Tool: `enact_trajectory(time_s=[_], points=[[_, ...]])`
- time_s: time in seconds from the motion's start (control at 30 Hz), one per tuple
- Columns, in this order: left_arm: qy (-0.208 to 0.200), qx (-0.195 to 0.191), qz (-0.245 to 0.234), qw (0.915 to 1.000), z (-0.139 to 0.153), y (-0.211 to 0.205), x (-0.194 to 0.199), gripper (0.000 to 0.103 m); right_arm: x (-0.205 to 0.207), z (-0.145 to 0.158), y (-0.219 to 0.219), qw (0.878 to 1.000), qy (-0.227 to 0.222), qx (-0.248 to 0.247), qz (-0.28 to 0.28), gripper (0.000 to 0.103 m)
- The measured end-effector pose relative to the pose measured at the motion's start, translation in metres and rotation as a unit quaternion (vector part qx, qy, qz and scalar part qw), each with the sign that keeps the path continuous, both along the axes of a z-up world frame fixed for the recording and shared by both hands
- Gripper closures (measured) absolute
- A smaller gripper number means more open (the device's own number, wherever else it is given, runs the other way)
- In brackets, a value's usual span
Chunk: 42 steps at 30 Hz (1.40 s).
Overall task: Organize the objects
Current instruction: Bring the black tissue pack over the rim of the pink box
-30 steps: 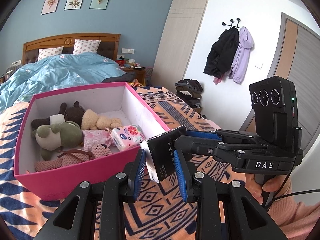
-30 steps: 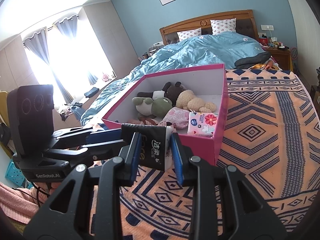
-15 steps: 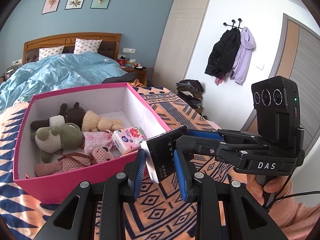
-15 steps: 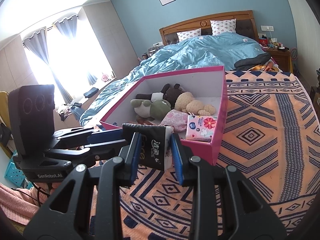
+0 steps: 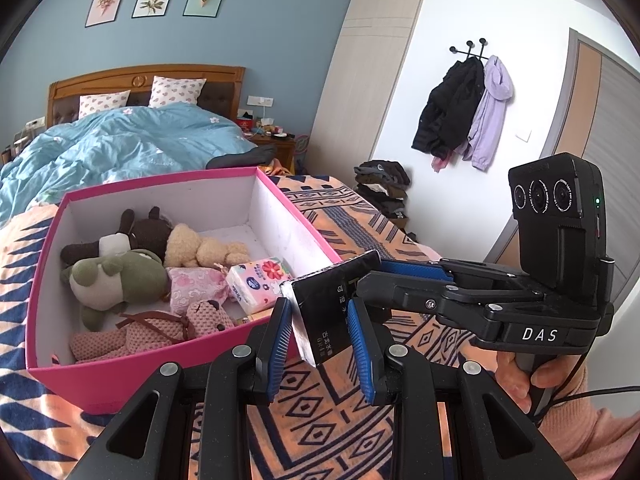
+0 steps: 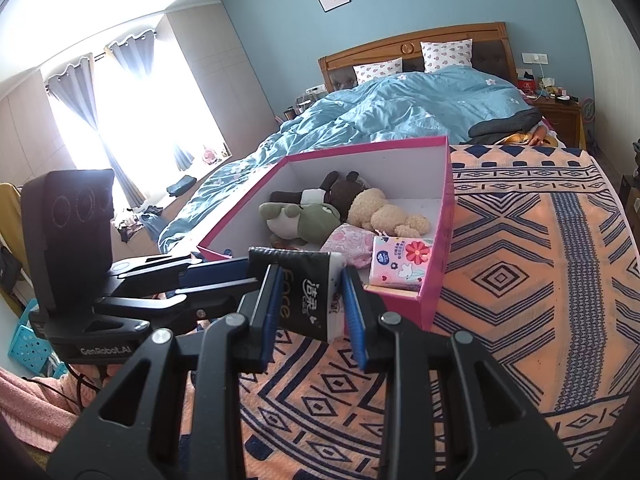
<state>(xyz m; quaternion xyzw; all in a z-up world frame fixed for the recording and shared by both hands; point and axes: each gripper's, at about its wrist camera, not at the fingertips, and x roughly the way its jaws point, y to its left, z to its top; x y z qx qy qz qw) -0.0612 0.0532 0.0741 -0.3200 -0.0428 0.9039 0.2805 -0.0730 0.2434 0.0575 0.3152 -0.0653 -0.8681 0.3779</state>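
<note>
Carrying a black tissue pack point(image 5: 326, 312) toward a pink box point(image 5: 132, 376) appears to be the step in hand, judged from how things lie. The pack is held by both claws at once: the left gripper point(image 5: 320, 344) is pinched on one end and the right gripper point(image 6: 312, 308) on the other, each with its blue pads pressed against the pack's faces. In the left wrist view the right gripper's fingers are seen reaching in from the side to meet the same pack, and a hand point(image 5: 524, 380) in a pink sleeve is seen on its handle.

The pack is kept in the air, above the patterned blanket point(image 6: 520, 280) and just short of the box's near wall, not yet over the opening. For the next move, it is judged that the pack must be lifted past the pink rim and brought over a free spot, and one claw would likely have to be let go first.

The pack is a soft, dark wrapper with white lettering and a pale end flap; it is tilted slightly and looks a little squeezed.

Further off, the box is already filled with plush toys point(image 5: 120, 276), a pink pouch point(image 5: 196, 284) and a flowered tissue pack point(image 5: 256, 280). Beyond it, a blue duvet point(image 6: 400, 108) is spread over the bed.
</note>
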Motion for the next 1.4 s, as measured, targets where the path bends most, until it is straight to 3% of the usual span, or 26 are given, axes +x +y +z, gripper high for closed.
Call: enact_trajectory(time_s=[1.4], points=[[-0.021,0.002,0.026,0.9994,-0.003,-0.007,-0.031,0.075,-0.027,0.001,-0.008,1.0,-0.006,-0.001,0.0,0.07]])
